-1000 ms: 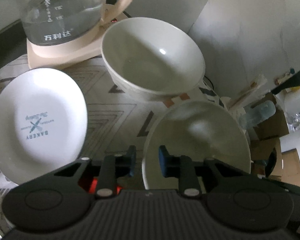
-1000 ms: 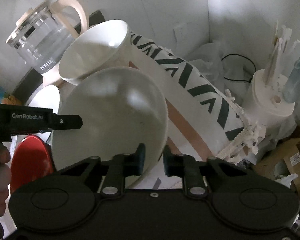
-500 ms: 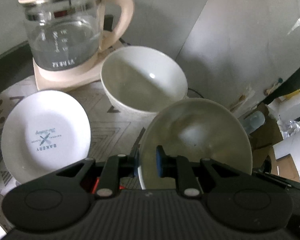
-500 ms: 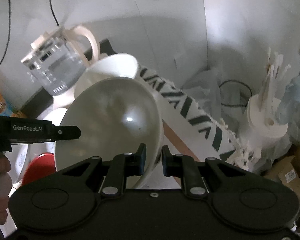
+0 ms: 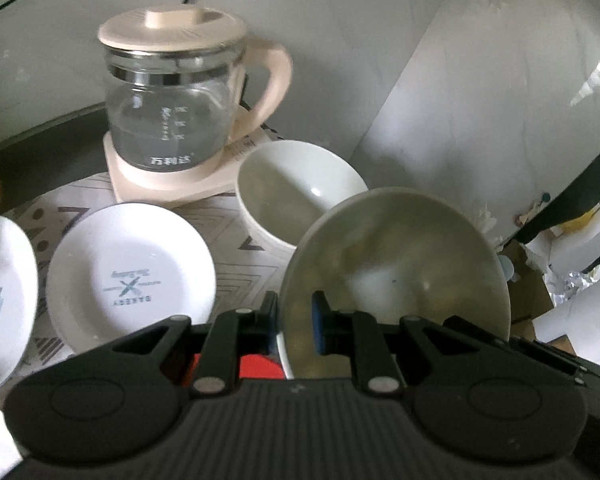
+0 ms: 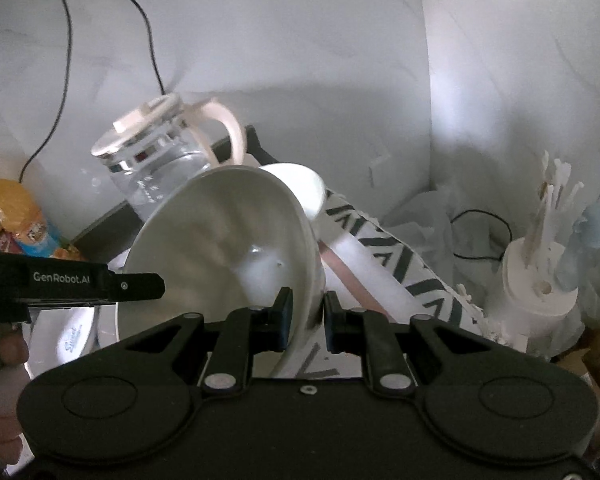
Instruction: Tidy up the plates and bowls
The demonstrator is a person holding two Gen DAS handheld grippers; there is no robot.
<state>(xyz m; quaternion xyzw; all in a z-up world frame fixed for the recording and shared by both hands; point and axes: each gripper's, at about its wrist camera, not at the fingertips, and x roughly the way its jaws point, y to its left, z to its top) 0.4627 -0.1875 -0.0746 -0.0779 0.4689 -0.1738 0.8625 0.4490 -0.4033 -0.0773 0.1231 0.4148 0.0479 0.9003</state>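
Note:
Both grippers hold one pale grey bowl (image 5: 396, 264) by opposite rims, lifted and tilted above the table. My left gripper (image 5: 294, 322) is shut on its left rim. My right gripper (image 6: 306, 320) is shut on its right rim, and the bowl (image 6: 224, 248) fills the middle of the right wrist view. A second white bowl (image 5: 296, 196) sits on the table behind it. A white "Bakery" plate (image 5: 130, 276) lies to the left, with another plate (image 5: 0, 296) at the left edge.
A glass kettle (image 5: 176, 100) on a beige base stands at the back, close behind the white bowl. A red object (image 5: 256, 366) lies under the left gripper. The patterned tablecloth edge (image 6: 400, 272) drops off to the right, beside a white holder (image 6: 540, 284) with sticks.
The held bowl has risen and tilted more on edge, with both grippers lifting and pulling back. The kettle and table objects now appear lower and farther away.

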